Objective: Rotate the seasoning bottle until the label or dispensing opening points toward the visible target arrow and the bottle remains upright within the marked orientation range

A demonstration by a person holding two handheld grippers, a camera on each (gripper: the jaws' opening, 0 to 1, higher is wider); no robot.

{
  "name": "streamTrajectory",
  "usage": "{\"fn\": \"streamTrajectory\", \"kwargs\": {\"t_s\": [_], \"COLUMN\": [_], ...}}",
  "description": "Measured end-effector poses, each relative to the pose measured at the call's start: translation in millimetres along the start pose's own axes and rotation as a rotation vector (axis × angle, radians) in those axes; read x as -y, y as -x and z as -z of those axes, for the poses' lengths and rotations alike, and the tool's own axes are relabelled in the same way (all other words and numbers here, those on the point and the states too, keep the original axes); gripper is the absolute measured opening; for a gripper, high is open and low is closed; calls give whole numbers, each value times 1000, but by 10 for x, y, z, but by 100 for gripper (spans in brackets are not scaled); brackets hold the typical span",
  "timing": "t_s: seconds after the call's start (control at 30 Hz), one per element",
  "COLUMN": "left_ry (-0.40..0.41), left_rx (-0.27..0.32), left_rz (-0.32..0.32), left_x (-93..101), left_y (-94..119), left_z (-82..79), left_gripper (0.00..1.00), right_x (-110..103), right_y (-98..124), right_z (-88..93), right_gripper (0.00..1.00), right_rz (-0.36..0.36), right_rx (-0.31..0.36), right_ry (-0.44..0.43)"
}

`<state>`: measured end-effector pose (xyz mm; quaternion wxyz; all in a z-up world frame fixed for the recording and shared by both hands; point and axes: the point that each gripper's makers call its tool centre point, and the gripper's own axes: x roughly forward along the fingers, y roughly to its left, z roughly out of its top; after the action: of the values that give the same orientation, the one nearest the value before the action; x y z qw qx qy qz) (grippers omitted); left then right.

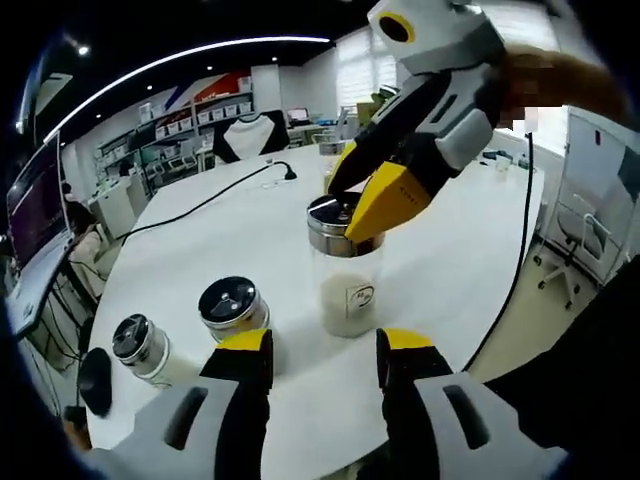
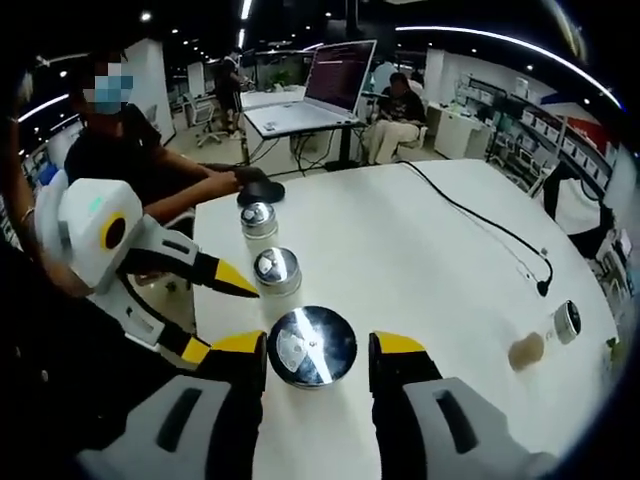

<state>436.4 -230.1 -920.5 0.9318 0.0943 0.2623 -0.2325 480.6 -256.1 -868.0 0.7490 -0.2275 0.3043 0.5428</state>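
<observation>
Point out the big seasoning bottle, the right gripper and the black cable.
Seasoning bottle point(image 1: 348, 290): left gripper view, on its clear glass body.
Right gripper point(image 1: 362, 195): left gripper view, midway between its yellow-tipped fingers at the bottle's lid.
Black cable point(image 2: 478, 222): right gripper view, midway along its run across the table.

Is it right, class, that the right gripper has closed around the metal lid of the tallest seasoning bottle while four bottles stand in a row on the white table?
Not quite: three bottles form the row, not four. The right gripper view shows the gripped bottle, a second and a third on the white table; another lies apart. The right gripper brackets the lid.
</observation>
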Motion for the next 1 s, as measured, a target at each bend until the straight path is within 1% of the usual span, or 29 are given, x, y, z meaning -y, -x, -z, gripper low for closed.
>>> {"fn": "streamTrajectory", "kwargs": {"t_s": [0.13, 0.3, 0.4, 0.53, 0.63, 0.7, 0.83, 1.0], "left_ry": [-25, -41, -56, -68, -75, -76, -53, -42], "left_rx": [12, 23, 26, 25, 30, 30, 19, 18], "left_rz": [44, 87, 104, 117, 122, 119, 107, 85], "left_x": [105, 200, 216, 203, 201, 202, 188, 151], "left_y": [-85, -192, -263, -346, -390, -424, -481, -496], "left_z": [-82, -187, -248, -345, -413, -442, -444, -435], "left_gripper": [46, 47, 48, 50, 51, 51, 50, 46], "right_x": [31, 78, 98, 187, 254, 320, 442, 614], "right_y": [62, 130, 169, 246, 320, 387, 474, 590], "right_z": [-49, -25, -4, 14, 8, 37, 117, 212], "right_gripper": [39, 39, 39, 39, 39, 39, 39, 39], "right_rz": [8, 27, 34, 62, 85, 107, 138, 181], "right_rx": [15, 13, 17, 28, 45, 52, 53, 52], "right_ry": [-18, -28, -43, -69, -88, -97, -127, -162]}}
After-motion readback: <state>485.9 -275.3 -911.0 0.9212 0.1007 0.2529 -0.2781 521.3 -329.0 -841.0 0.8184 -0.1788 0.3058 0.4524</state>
